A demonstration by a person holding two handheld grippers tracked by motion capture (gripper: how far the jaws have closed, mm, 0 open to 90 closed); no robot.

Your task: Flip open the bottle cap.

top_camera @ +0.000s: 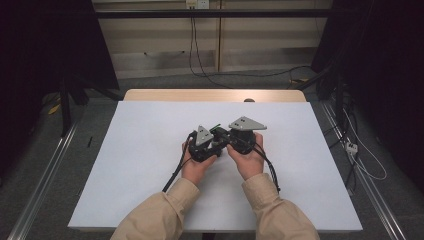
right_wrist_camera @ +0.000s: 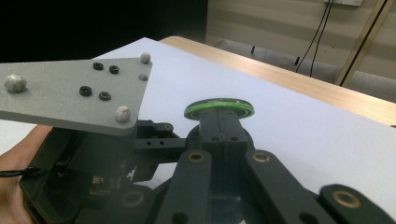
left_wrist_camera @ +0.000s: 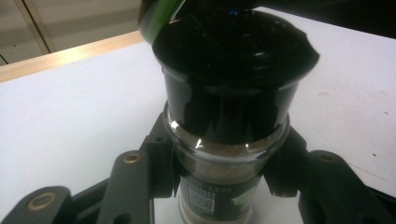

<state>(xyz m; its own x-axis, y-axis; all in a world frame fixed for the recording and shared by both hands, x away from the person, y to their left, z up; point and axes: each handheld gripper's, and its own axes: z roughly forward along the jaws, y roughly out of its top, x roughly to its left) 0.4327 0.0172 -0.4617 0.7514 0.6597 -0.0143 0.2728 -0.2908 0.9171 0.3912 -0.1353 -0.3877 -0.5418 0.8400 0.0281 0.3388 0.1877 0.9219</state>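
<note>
So on the left side of the high view, the person's left hand (top_camera: 196, 165) holds the left gripper (top_camera: 212, 145) low over the middle of the white table (top_camera: 140, 165), with its grey three-cornered plate on top and a black cable trailing back toward the sleeve. In the left gripper view its jaws are clamped on the glass body of a spice jar (left_wrist_camera: 219, 186), one jaw on each side just under the black grinder top (left_wrist_camera: 229, 70). The jar is full of a brownish powder and has a dark label lower down with small print I can't read. It sits right between the two grippers, around the centre of the table.

Moving right, the right hand (top_camera: 248, 161) holds the right gripper (top_camera: 224, 136) just beside the left one, the two pretty much touching, also with a grey plate on top. In the right gripper view its jaws are closed together, and right at their tips sits a round lid (right_wrist_camera: 219, 109) with a green rim, lying flat. The jaws seem to be pinching it, but I can't say for sure from that angle. The left gripper's grey plate shows close by at the left of that view.
</note>
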